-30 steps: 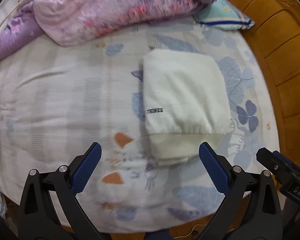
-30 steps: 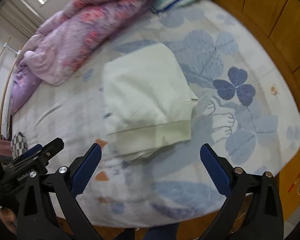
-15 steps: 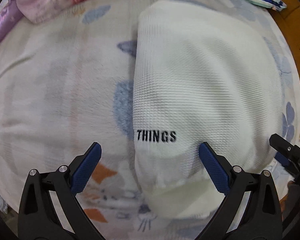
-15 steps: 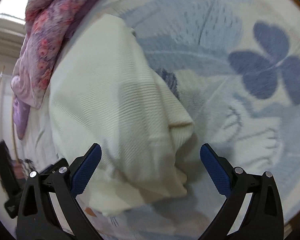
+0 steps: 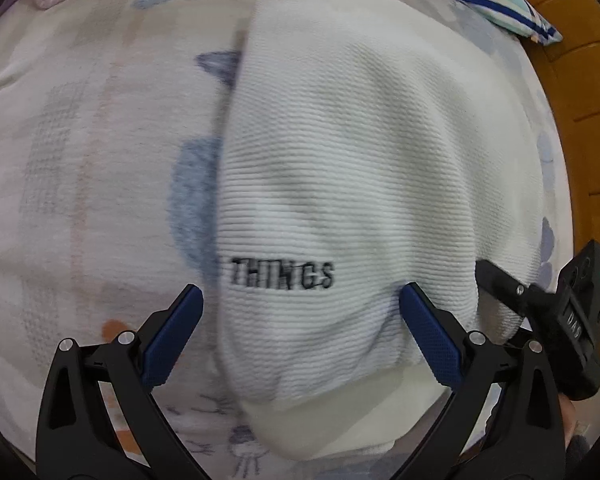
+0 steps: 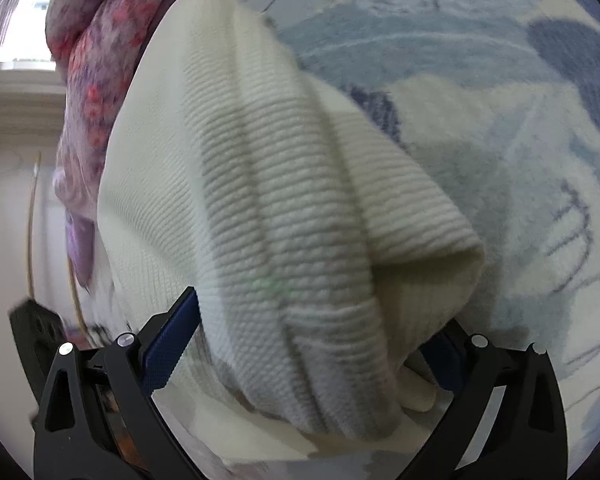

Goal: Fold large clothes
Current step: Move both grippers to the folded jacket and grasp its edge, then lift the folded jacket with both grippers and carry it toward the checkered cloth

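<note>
A: Left hand-held gripper (image 5: 300, 334) is seen spread wide, its blue pads either side of the near edge of the folded cream sweater (image 5: 352, 184); nothing is pinched yet. Right hand-held gripper (image 6: 312, 344) is also held apart, and the sweater's bunched right corner (image 6: 384, 264) is seated between its jaws without being squeezed.

B: Sweater location?

A: It is lain on the bed sheet (image 5: 80, 160), printed "THINGS" (image 5: 282, 276) near the hem, with the floral quilt (image 6: 96, 64) and a pillow (image 5: 496, 4) beyond, wooden bed frame (image 5: 568, 80) at right.

B: Risks?

A: If only the top layer is caught, the fold could be peeled open when lifted. The thick bundle may slip from the right jaws if closed too shallow. Uneven lifting by the two sides could leave the stack skewed.

B: Change from earlier frames?

A: Both grippers have been brought much closer; a second ago the sweater was seen whole and well ahead of the pads, now it fills both views. Jaw spread is unchanged.
</note>
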Demonstrator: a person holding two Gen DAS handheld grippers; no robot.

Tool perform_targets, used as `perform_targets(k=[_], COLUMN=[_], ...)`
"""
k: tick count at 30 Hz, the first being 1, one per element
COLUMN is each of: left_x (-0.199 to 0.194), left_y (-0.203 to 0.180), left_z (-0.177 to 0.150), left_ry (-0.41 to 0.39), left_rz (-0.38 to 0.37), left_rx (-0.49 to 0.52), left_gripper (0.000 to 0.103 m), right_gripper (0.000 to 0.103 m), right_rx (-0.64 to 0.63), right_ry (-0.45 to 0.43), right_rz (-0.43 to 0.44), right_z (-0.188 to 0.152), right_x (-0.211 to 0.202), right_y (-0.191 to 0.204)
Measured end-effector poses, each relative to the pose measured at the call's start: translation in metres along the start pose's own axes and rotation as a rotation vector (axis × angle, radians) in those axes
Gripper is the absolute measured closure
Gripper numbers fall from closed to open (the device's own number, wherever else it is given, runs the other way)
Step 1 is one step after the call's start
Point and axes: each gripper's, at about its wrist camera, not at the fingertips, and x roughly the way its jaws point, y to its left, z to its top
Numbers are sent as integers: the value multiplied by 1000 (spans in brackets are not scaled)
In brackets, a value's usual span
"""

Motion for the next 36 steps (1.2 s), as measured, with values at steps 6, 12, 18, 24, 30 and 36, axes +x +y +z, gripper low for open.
perform_targets(k=[6, 12, 18, 24, 30, 36], left_x=[17, 7, -26, -93, -152, -208], left_y=[-7, -21, -29, -22, 11, 104], left_z=[9, 8, 11, 18, 17, 3], left_ry=[42, 12, -25, -87, -104, -137], left_rz=[-17, 26, 40, 32, 2, -17], left_rx=[-47, 30, 55, 75, 71, 37], left_gripper=[5, 19, 21, 21, 21, 21], right_gripper=[22, 71, 77, 78, 78, 78], right_rx=[-11, -44, -194, -328, -408, -491], right_ry=[67, 42, 5, -14, -9, 9], right_rz=[93, 162, 97, 111, 112, 112], right_z=[4, 4, -1, -25, -63, -124], right_x=[6, -2, -38, -79, -92, -61], right_y=[9, 19, 70, 134, 208, 311])
